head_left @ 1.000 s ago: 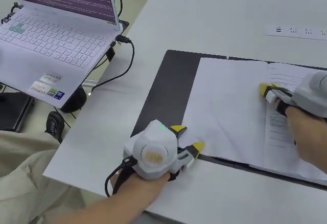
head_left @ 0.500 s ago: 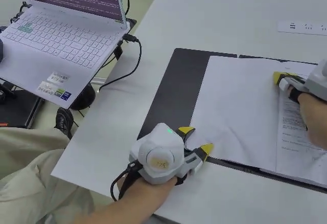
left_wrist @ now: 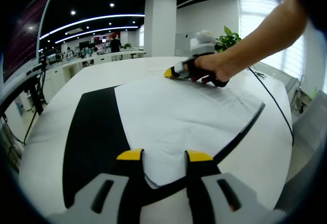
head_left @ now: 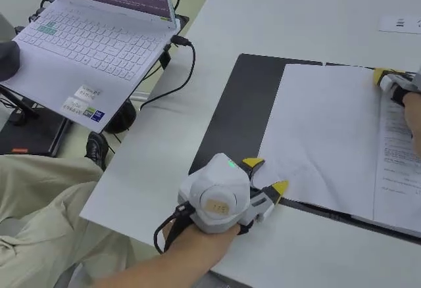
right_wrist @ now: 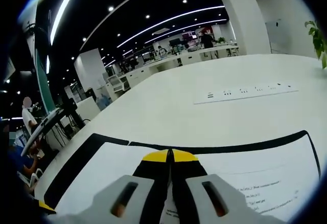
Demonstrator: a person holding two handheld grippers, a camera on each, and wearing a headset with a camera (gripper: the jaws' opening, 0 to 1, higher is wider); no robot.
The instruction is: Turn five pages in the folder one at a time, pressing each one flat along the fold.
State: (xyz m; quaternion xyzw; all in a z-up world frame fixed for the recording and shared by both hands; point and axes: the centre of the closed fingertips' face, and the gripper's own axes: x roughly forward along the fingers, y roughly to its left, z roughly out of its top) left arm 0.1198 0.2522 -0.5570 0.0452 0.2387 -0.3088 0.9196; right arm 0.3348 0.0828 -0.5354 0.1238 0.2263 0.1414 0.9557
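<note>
The folder lies open on the white table, its black cover (head_left: 240, 114) bare at the left. A turned white page (head_left: 322, 137) lies over it, with a printed page (head_left: 398, 169) to the right. My left gripper (head_left: 266, 175) is open at the near left corner of the turned page; in the left gripper view (left_wrist: 164, 156) that corner (left_wrist: 163, 170) lies between the yellow tips. My right gripper (head_left: 385, 77) is shut, tips down on the paper by the fold near the folder's far edge; its tips (right_wrist: 168, 156) are closed together, and it is also seen in the left gripper view (left_wrist: 176, 72).
An open laptop (head_left: 99, 31) on a stand sits left of the table, its cable (head_left: 177, 77) trailing beside the table's left edge. A white power strip (head_left: 401, 23) lies beyond the folder. The person's legs are below the near table edge (head_left: 131, 225).
The camera has shifted. My right gripper has slid along the fold toward the folder's far edge. The left gripper has stayed at the page's near corner.
</note>
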